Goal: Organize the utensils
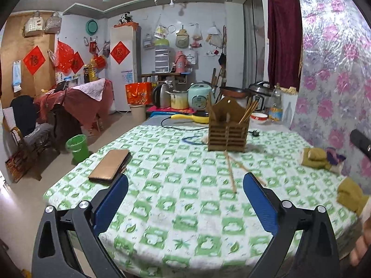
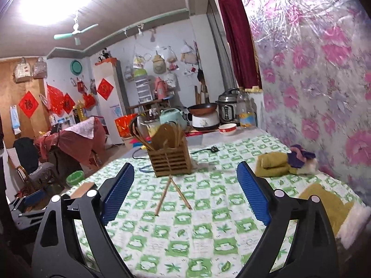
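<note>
A slatted wooden utensil holder (image 1: 228, 131) (image 2: 170, 159) stands mid-table on the green-and-white checked cloth (image 1: 176, 210), with several chopsticks (image 1: 248, 112) sticking out of it. Two loose chopsticks (image 1: 231, 173) (image 2: 172, 193) lie just in front of it, their far ends meeting in a V. My left gripper (image 1: 185, 177) is open above the cloth, the loose pair ahead toward its right finger. My right gripper (image 2: 185, 165) is also open, with the chopsticks on the cloth ahead between its blue pads (image 2: 252, 192). Neither holds anything.
A brown flat case (image 1: 110, 164) lies near the table's left edge. Olive cloths (image 1: 317, 158) (image 2: 276, 163) sit by the floral wall on the right. Behind the holder are a yellow appliance with a cord (image 1: 192, 117), a red-rimmed bowl (image 2: 227, 129) and cookers. A green bin (image 1: 77, 148) stands on the floor.
</note>
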`<state>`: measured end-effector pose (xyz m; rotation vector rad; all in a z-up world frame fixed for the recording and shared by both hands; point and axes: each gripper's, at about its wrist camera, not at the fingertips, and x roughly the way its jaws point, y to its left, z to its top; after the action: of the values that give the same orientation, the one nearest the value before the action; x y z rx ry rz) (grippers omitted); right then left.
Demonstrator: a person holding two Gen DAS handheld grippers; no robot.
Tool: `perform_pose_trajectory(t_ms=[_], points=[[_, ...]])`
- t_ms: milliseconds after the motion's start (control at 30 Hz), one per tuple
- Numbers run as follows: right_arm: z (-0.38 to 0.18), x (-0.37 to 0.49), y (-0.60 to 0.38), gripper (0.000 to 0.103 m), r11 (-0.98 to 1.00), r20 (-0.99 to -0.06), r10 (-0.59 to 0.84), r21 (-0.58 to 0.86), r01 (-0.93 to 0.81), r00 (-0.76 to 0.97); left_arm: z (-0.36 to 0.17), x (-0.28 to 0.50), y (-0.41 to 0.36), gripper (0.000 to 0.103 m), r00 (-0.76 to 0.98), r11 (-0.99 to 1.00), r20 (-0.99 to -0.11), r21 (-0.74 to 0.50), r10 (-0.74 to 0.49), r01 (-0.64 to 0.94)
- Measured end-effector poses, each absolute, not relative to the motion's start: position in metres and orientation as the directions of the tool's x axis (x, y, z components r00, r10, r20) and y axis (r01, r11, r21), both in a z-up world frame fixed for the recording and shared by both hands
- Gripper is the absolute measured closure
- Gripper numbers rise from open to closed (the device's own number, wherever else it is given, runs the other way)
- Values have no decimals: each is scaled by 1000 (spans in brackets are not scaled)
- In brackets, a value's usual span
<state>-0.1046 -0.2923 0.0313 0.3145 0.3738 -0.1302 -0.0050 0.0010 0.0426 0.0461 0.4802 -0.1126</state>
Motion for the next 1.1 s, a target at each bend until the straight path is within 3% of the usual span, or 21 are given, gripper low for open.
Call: perform_pose_trajectory(t_ms=[500, 1100], points=[[-21, -75, -277, 15, 961, -497, -76, 195, 196, 865, -1, 8, -21, 6, 859, 983, -505, 102, -81, 153], [-24, -72, -277, 13, 963, -513, -70, 187, 191, 855, -5, 5, -26, 6, 860, 980, -504, 121, -77, 159]])
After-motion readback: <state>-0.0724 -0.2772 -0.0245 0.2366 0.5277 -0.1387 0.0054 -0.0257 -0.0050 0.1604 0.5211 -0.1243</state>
